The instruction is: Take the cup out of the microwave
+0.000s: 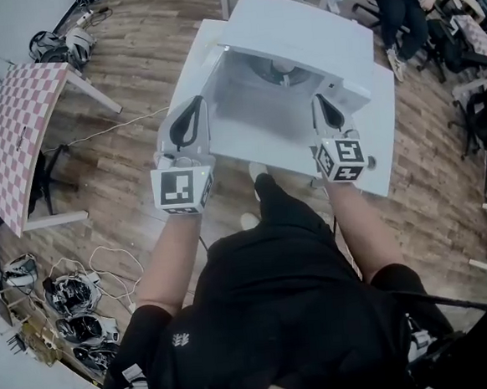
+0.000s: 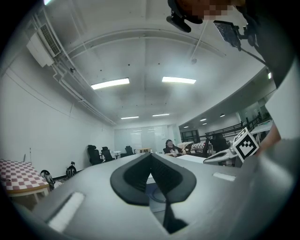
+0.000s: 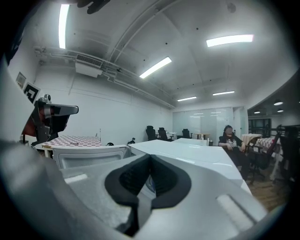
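Note:
The white microwave (image 1: 298,34) stands on a white table (image 1: 378,141) with its front open toward me. Inside, on the round turntable, sits a small pale thing (image 1: 286,79) that may be the cup; it is too small to tell. My left gripper (image 1: 189,118) is held level in front of the opening's left side, jaws shut and empty. My right gripper (image 1: 321,106) is at the opening's right side, also shut and empty. In the left gripper view the dark pads (image 2: 136,176) meet at the tip. The right gripper view shows the microwave's open door (image 3: 79,157) at left.
A pink checkered board (image 1: 20,123) leans on a stand at left. Helmets and cables (image 1: 67,296) lie on the wooden floor at lower left. A person sits on a chair (image 1: 400,1) at the back right, with more chairs and desks (image 1: 480,112) along the right.

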Demonstrator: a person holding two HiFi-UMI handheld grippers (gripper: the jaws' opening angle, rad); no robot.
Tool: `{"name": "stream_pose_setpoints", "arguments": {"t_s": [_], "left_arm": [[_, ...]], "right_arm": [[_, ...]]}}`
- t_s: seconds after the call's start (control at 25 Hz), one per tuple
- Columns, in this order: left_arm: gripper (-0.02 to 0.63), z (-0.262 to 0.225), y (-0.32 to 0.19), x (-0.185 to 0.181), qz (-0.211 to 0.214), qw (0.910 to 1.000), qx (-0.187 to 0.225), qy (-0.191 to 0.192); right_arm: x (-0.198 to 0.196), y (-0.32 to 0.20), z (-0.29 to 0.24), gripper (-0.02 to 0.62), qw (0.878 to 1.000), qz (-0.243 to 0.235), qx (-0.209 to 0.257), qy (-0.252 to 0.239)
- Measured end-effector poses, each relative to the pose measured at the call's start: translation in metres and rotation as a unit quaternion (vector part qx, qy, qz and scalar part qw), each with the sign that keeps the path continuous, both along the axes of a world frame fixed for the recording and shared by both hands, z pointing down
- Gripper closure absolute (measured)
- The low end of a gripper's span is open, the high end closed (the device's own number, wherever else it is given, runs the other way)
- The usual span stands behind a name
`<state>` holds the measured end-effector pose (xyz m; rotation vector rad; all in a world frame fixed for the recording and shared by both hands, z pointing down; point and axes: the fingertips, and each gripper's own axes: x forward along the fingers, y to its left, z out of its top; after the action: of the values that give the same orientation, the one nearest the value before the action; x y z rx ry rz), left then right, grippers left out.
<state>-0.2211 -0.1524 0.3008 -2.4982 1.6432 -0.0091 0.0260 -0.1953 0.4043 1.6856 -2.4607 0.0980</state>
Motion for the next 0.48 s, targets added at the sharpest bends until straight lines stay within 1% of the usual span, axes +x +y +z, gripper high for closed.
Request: {"name": "stream_pose_setpoints", "arguments": {"t_s": [0.16, 0.32, 0.4, 0.48], "left_arm": [[0.6, 0.016, -0.017, 0.002, 0.007, 0.9999, -0.007, -0.003], [0.599, 0.032, -0.038, 0.016, 0.017, 0.9998, -0.012, -0.008], [0.6, 0.042, -0.05, 0.023, 0.017, 0.9995, -0.026, -0.007], [0.598, 0.05, -0.06, 0.033, 0.029, 0.9992, -0.027, -0.004]], "right_arm": [[-0.009, -0.019, 0.022, 0.592, 1.0, 0.004, -0.008, -0.002], [-0.008, -0.041, 0.046, 0.592, 1.0, 0.007, -0.015, -0.003], [-0.006, -0.053, 0.058, 0.592, 1.0, 0.011, -0.017, -0.005], [-0.005, -0.065, 0.07, 0.592, 1.0, 0.013, -0.019, -0.007]]}}
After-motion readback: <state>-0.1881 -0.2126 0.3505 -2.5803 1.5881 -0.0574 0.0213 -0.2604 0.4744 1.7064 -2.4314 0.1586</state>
